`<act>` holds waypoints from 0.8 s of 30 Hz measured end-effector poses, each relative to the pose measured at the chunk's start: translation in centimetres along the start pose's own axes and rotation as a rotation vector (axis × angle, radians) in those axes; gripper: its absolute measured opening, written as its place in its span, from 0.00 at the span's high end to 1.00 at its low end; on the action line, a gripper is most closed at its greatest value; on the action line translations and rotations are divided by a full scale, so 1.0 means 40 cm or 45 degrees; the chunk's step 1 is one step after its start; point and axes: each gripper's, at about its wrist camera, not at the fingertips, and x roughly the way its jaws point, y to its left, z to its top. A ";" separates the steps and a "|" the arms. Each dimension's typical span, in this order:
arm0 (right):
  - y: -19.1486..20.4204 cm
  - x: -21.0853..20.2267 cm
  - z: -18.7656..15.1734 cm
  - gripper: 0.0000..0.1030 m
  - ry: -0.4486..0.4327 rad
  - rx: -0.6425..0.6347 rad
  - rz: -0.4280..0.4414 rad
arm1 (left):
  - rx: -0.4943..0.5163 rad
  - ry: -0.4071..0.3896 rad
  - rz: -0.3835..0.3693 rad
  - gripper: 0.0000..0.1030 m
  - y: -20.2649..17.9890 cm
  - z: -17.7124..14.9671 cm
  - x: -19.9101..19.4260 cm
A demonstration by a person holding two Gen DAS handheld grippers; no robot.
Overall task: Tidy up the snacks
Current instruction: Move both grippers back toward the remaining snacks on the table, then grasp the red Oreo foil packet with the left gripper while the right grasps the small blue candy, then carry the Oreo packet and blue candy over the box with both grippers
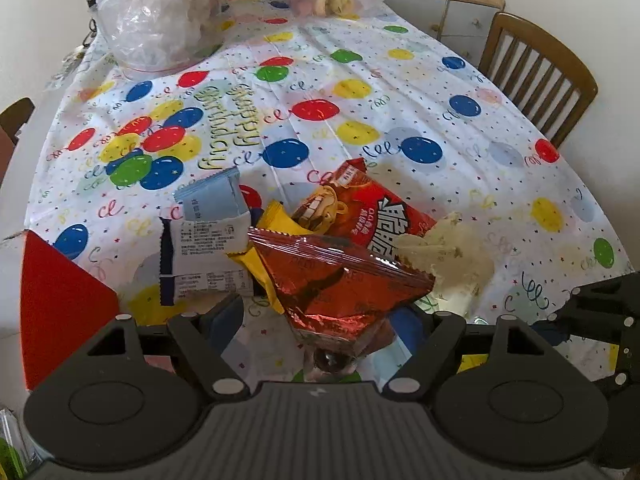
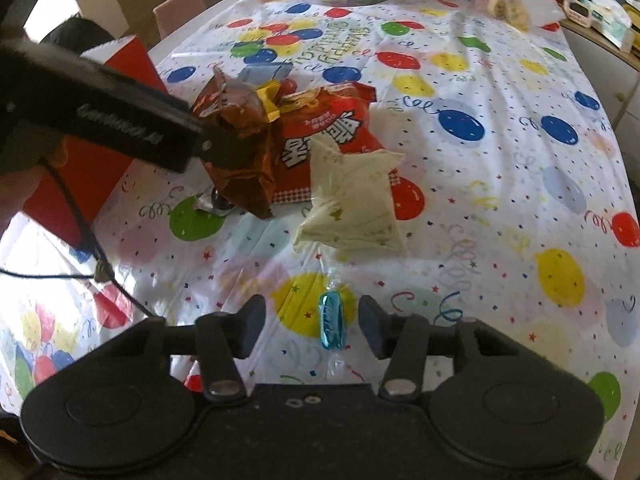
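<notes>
At the left edge of the left wrist view stands a red box [image 1: 60,300]. Right of it, in the lower middle, the left gripper [image 1: 332,320] clamps a shiny red foil packet [image 1: 340,280], lifted above the balloon tablecloth [image 1: 400,80]. Behind lie a white packet [image 1: 208,256], a yellow packet [image 1: 272,232], a big red snack bag [image 1: 372,208] and a pale pouch [image 1: 452,252]. In the right wrist view, the right gripper [image 2: 312,326] is spread wide around a blue wrapped candy [image 2: 332,322] on the cloth, fingers not touching it.

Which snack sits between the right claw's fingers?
The small blue-wrapped candy, alone on a yellow balloon; the other packets lie piled farther away.
</notes>
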 end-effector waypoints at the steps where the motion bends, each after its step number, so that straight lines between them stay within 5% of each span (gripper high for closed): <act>1: 0.003 0.005 0.001 0.59 0.008 -0.013 -0.004 | 0.001 0.001 0.001 0.24 -0.001 0.000 0.001; 14: 0.000 0.014 -0.002 0.88 0.018 0.003 -0.054 | -0.039 0.007 -0.041 0.62 0.001 -0.006 -0.001; 24: 0.004 -0.009 -0.021 0.89 -0.007 0.069 -0.070 | -0.116 -0.013 -0.067 0.66 0.020 -0.039 -0.052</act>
